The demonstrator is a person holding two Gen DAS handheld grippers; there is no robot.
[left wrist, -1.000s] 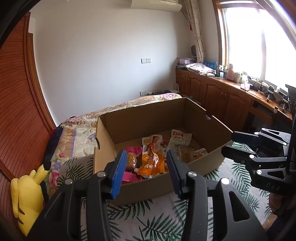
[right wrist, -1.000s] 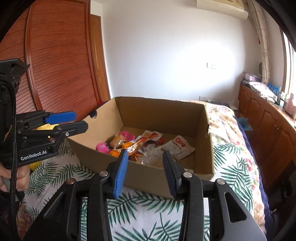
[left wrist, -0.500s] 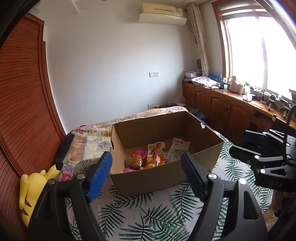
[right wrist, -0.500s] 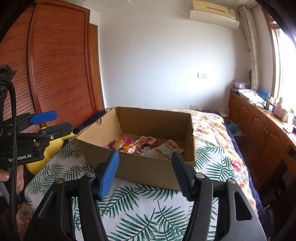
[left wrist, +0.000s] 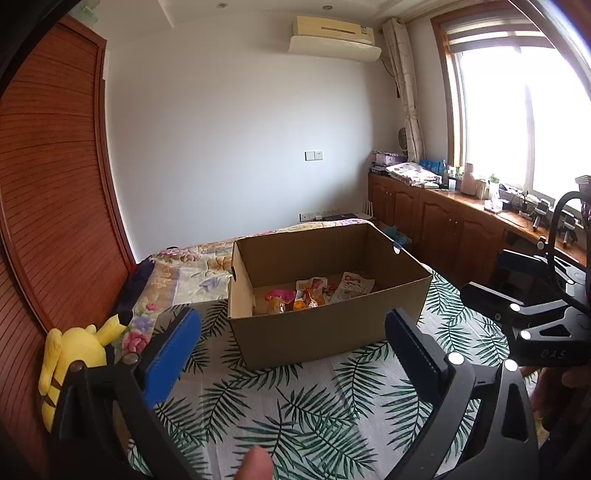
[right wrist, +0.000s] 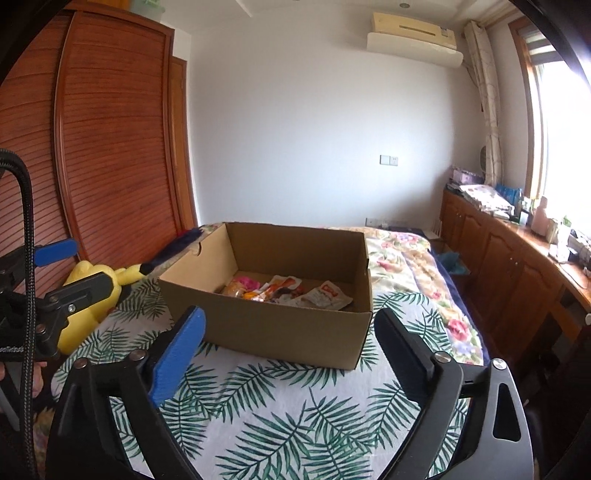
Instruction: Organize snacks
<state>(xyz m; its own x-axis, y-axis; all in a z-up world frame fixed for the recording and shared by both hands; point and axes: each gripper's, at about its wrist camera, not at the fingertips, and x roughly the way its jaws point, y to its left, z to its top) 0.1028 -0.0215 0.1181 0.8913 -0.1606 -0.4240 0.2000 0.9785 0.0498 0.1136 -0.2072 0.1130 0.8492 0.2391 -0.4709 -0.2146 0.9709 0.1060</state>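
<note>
Left wrist view: left gripper (left wrist: 291, 332) low in frame, jaws spread wide, nothing between them; blue pad (left wrist: 171, 354) lower left, dark pad lower right. Cardboard box (left wrist: 325, 328) at centre, open-topped, resting on palm-leaf bedspread (left wrist: 295, 413). Snack packets (left wrist: 317, 291) lying flat on box floor: pink and orange ones left of a white one with red label. Yellow plush toy (left wrist: 70, 365) at left edge, against slatted wooden wardrobe (left wrist: 51, 192). Fingertip (left wrist: 255, 463) at bottom centre. Right gripper's black frame at right edge.

Right wrist view: right gripper (right wrist: 290, 338) low in frame, jaws likewise wide apart, holding nothing. Same box (right wrist: 280, 332) centre, just beyond the fingertips, apart from them. Snack packets (right wrist: 288, 291) inside, white red-labelled one toward right. Plush toy (right wrist: 92, 295) centre left, partly behind left gripper's frame. Air conditioner (right wrist: 413, 35) upper right on white wall; wooden cabinets (right wrist: 509, 266) along right side under window
</note>
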